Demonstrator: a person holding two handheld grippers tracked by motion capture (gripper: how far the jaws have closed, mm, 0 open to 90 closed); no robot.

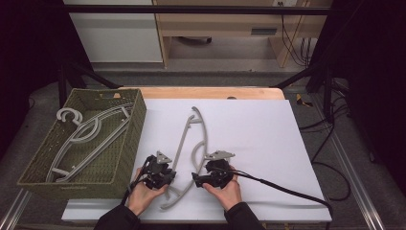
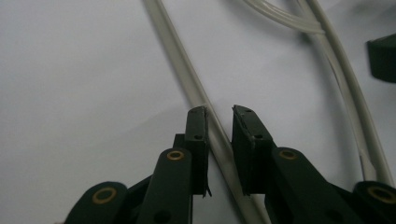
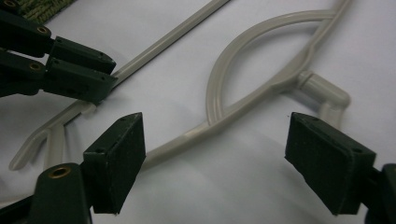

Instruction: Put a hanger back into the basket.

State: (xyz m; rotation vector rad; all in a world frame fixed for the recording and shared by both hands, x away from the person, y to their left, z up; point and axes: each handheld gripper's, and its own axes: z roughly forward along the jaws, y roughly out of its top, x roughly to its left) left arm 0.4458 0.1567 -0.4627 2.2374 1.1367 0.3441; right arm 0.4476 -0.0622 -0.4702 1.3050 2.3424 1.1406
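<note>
left gripper [image 1: 168,178] clamped on grey hanger [image 1: 184,139], right gripper [image 1: 195,178] jaws spread, white board [image 1: 258,139], green basket [image 1: 129,143]

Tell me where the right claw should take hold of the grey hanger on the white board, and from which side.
Grip the hanger on its curved shoulder arm, just below the inner loop, coming straight down from above. It lies flat on the white board, so only the top is free. The right claw already straddles that arm, jaws wide. The left claw holds the straight bar.
</note>
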